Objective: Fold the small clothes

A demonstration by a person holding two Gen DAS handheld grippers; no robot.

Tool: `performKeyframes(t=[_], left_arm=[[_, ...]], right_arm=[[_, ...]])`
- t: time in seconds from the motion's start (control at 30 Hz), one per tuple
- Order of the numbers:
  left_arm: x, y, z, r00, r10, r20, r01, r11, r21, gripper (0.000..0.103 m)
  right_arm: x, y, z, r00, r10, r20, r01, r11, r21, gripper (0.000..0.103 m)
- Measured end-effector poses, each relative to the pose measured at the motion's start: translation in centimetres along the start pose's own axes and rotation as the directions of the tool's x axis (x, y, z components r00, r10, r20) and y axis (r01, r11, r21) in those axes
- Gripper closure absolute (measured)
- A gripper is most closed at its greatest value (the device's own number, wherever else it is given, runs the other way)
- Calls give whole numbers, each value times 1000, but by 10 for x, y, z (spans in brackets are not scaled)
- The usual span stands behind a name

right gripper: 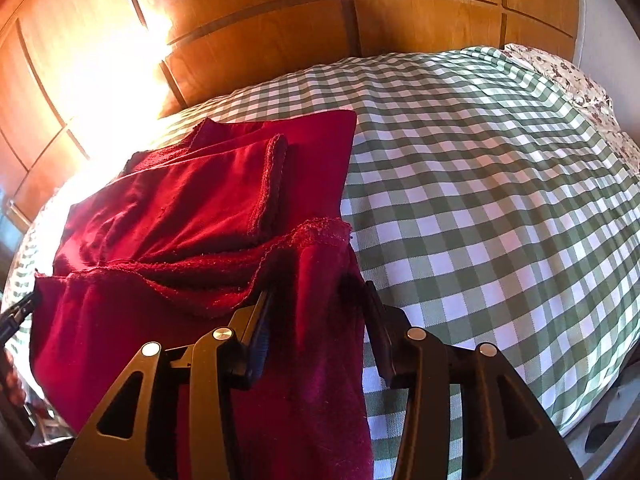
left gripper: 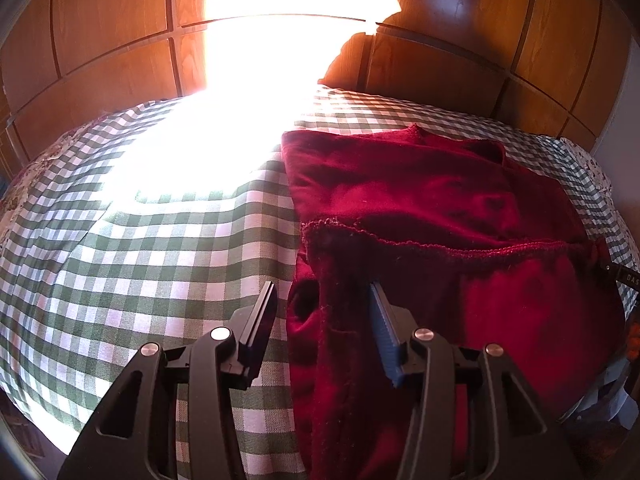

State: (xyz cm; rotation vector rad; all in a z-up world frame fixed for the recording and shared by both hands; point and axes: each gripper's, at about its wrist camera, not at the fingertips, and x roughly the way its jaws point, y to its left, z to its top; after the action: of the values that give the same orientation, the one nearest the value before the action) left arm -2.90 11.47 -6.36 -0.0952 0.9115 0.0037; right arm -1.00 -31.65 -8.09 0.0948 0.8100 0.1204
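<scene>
A dark red velvety garment (left gripper: 440, 200) lies partly folded on the checked bed cover, its hemmed near edge turned up over the rest. In the left wrist view my left gripper (left gripper: 323, 286) is open at the garment's left near corner. Its blue-padded finger (left gripper: 384, 332) rests against the cloth, and the other finger stands over the bare cover. In the right wrist view the same garment (right gripper: 180, 200) fills the left half. My right gripper (right gripper: 319, 292) is open at its right near corner, with a loose fold of red cloth lying between the fingers.
The bed cover (left gripper: 160, 240) (right gripper: 480, 200) is green-and-white check and spreads wide on both sides of the garment. Wooden panels (left gripper: 100, 40) (right gripper: 260, 40) rise behind the bed. Glaring sunlight (left gripper: 240, 120) washes out the far middle. Flowered fabric (right gripper: 580, 80) lies at the far right edge.
</scene>
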Motion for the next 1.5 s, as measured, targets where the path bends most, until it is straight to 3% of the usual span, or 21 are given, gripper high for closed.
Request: performKeyframes(t=[0.4,0.57,0.6,0.9,1.07,1.2,1.37,1.5], left_arm=[[5,3,0,1000,-27,-7,27,1000,-2,66],[6,2,0,999,-51,4,50,999,18,95],[5,1,0,999,-52,12,52,998,22,95],[-40,11,3,985,-131,113,130,991,14,97],[-56,17,27,971,-164,172,168,986,-6,97],[-47,18,64,968,-138,211,145,989,-15,97],[-11,19,110,973,-76,217,89,995,-49,97],[32,21,136,985,-24,171,39,996,-86,97]], right_arm=[[0,6,2,1000,0,6,0,1000,-24,62],[-2,14,2,1000,-2,5,2,997,-72,86],[-4,16,1,1000,-7,7,7,997,-82,93],[-51,26,10,997,49,60,-40,988,-146,94],[-70,34,38,986,116,123,-99,986,-135,94],[-60,42,68,981,116,156,-95,986,-137,94],[-26,44,115,981,71,180,-51,993,-110,94],[16,39,144,988,-2,157,10,999,-52,95]])
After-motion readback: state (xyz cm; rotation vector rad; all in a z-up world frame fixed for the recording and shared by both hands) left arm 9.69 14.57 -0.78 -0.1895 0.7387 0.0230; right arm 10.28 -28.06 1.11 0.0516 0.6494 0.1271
